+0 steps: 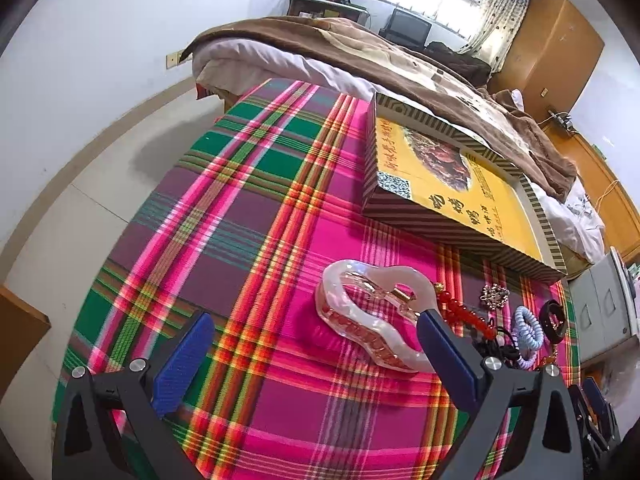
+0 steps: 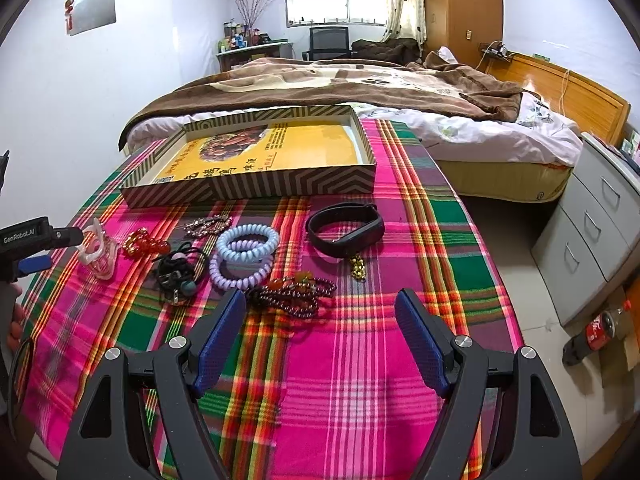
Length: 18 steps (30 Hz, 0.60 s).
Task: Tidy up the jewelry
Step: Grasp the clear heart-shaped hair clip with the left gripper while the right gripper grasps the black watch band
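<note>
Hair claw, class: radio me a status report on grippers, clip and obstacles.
Left gripper open, straddling the hair claw. Right gripper open, empty. Claw on the cloth, tray empty. Red bead bracelet close beside.

- The plaid cloth (image 2: 360, 380) on the desk lies bare in front of the right hand-held gripper (image 2: 320, 320), whose jaws stand wide apart.
- A dark bead bracelet (image 2: 294, 294) lies just ahead of its left finger.
- Coiled hair ties (image 2: 247, 240), a black strap (image 2: 346, 230) and the shallow box (image 2: 256, 188) crowd the far half.
- Left of the pearly hair claw (image 1: 372, 316), bare cloth runs to the desk edge.
</note>
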### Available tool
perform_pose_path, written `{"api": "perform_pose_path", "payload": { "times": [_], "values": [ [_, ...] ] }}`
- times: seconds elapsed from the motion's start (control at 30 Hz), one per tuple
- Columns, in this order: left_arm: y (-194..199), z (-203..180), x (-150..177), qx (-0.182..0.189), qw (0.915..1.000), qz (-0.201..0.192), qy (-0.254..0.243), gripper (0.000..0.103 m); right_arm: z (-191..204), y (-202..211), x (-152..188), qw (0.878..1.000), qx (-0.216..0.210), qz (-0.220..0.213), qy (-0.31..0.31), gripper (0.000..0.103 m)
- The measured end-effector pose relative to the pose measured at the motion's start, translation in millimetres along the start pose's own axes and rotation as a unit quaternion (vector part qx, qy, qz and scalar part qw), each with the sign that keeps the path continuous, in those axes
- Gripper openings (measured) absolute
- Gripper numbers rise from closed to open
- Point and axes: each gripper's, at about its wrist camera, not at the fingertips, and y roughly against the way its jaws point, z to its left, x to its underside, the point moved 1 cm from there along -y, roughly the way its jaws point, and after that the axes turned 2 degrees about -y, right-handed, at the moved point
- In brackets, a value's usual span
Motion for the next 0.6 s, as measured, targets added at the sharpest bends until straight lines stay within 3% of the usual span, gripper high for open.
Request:
{"api": "perform_pose_path", "payload": {
  "times": [0.13, 0.4, 0.43, 0.57, 0.6],
  "values": [
    [-10.4, -7.0, 3.1, 0.007, 0.9998, 0.018, -0.011, 0.101, -2.7, -6.8, -10.1, 1.000, 0.007, -0.004, 0.009, 0.077],
    [-14.8, -9.0, 4.4, 0.022, 0.9991, 0.031, -0.017, 0.087, -18.3, -18.0, -33.5, 1.000, 0.018, -0.009, -0.006, 0.077],
    [-13.5, -8.6, 4.6, 0.022, 0.9991, 0.031, -0.019, 0.084, -18.8, -19.5, -34.8, 1.000, 0.019, -0.009, -0.003, 0.077],
    [-12.9, -4.1, 6.2, 0.002, 0.9986, 0.034, -0.041, 0.054, -23.1, -31.1, -37.8, 1.000, 0.026, 0.002, 0.002, 0.077],
    [-12.8, -2.8, 6.3, 0.001, 0.9985, 0.035, -0.043, 0.052, -24.9, -33.4, -37.8, 1.000, 0.028, 0.005, 0.000, 0.077]
  ]
}}
